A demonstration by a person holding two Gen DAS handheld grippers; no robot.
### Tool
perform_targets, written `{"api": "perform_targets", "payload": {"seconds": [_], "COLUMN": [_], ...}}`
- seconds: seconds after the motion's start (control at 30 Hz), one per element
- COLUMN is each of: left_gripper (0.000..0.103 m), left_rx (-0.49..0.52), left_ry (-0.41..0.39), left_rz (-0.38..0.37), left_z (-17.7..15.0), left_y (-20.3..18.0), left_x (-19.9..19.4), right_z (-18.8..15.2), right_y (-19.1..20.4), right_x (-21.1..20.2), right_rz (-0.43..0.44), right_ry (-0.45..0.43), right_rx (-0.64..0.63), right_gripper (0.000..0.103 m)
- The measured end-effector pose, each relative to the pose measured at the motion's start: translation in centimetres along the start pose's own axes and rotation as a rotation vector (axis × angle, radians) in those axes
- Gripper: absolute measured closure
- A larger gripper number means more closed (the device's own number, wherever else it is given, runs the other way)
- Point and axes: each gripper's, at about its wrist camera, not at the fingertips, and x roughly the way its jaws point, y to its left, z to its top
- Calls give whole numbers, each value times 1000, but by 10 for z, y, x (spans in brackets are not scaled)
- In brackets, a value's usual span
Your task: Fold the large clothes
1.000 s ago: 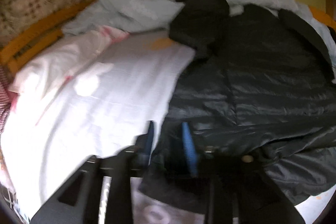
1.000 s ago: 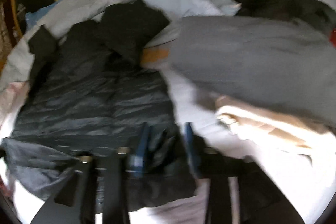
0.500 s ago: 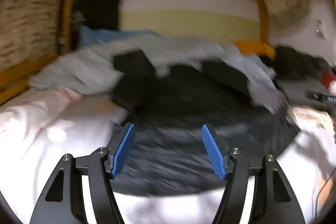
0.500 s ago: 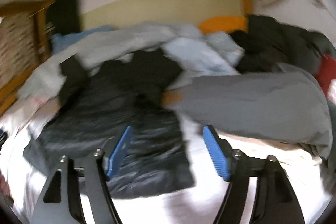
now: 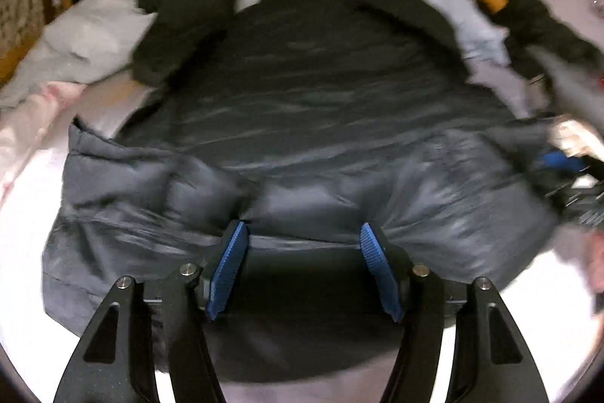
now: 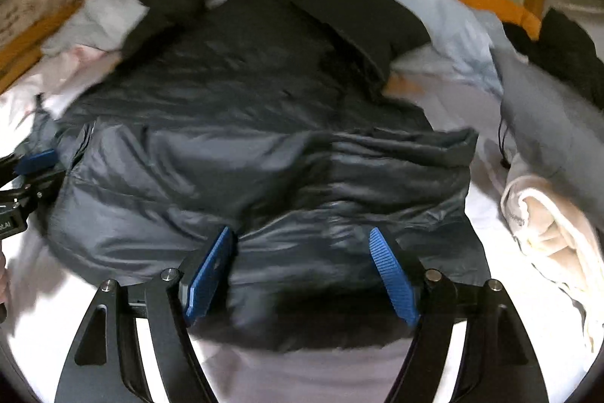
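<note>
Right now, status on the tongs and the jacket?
Left tongs and right tongs open, empty. Dark puffer jacket flat, hem folded up. Cream garment beside it, not blocking.

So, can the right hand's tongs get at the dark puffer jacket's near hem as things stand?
Probably yes: the right tongs stand open directly over the dark puffer jacket, its folded near hem between the pads, nothing lying on top.

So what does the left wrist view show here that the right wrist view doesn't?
Only the left wrist view shows the right gripper at its right edge. Only the right wrist view shows the folded cream blanket and the left gripper at its left edge. Both share the dark puffer jacket spread on the bed, with open blue-padded jaws above its near hem.
</note>
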Motion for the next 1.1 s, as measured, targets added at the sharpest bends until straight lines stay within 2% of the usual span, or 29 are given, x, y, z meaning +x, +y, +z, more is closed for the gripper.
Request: {"api": "perform_targets", "payload": {"seconds": [0.03, 0.07, 0.13, 0.27, 0.3, 0.37, 0.4, 0.43, 0.47, 0.53, 0.6, 0.67, 0.7, 0.77, 0.87, 0.9, 0.93, 1.0, 1.1], "left_gripper": [40, 40, 44, 48, 48, 40, 32, 31, 31, 34, 43, 45, 46, 50, 51, 49, 49, 49, 49], "left_rx": [5, -27, -72, -95, -103, -117, -136, -159, -194, -251, -245, -210, -217, -279, -382, -411, -432, -443, -374], "left_ry": [0, 13, 19, -22, -49, -89, -90, -80, -74, -98, -101, -78, -53, -1, 80, 96, 73, 63, 68], "left_rz": [58, 74, 79, 49, 51, 76, 88, 98, 95, 103, 97, 29, -3, 22, 63, 57, 26, 16, 86], "left_z": [-2, -3, -4, -6, -5, 3, 4, 7, 9, 12, 18, 26, 28, 29, 16, 10, 5, 2, 2], "left_y": [4, 13, 24, 37, 41, 50, 59, 67, 80, 103, 116, 122, 128, 144, 165, 172, 176, 179, 165], "left_x": [4, 5, 3, -7, -15, -23, -27, -24, -24, -27, -26, -15, -5, 14, 41, 49, 52, 50, 48], "right_z": [2, 5, 4, 2, 0, 2, 2, 2, 3, 6, 13, 21, 23, 29, 26, 24, 21, 16, 15], "right_y": [-2, -7, -18, -45, -49, -58, -64, -71, -80, -94, -96, -90, -88, -88, -103, -112, -119, -129, -139], "right_x": [6, 10, 14, 12, 5, -5, -11, -15, -19, -29, -32, -27, -24, -3, 26, 35, 40, 51, 53], "right_rz": [-21, -51, -97, -91, -94, -160, -169, -155, -116, -56, 5, 111, 122, 96, 58, 40, 17, -14, -9], "right_ry": [14, 14, 21, 20, 3, -37, -46, -47, -46, -77, -99, -76, -70, -32, 31, 43, 49, 66, 72], "right_rx": [-9, -20, -5, 85, 94, 106, 119, 138, 172, 217, 204, 149, 131, 116, 200, 239, 262, 267, 273], "right_gripper": [26, 26, 26, 26, 26, 28, 34, 59, 79, 94, 95, 95, 95, 95, 95, 95, 95, 95, 95]}}
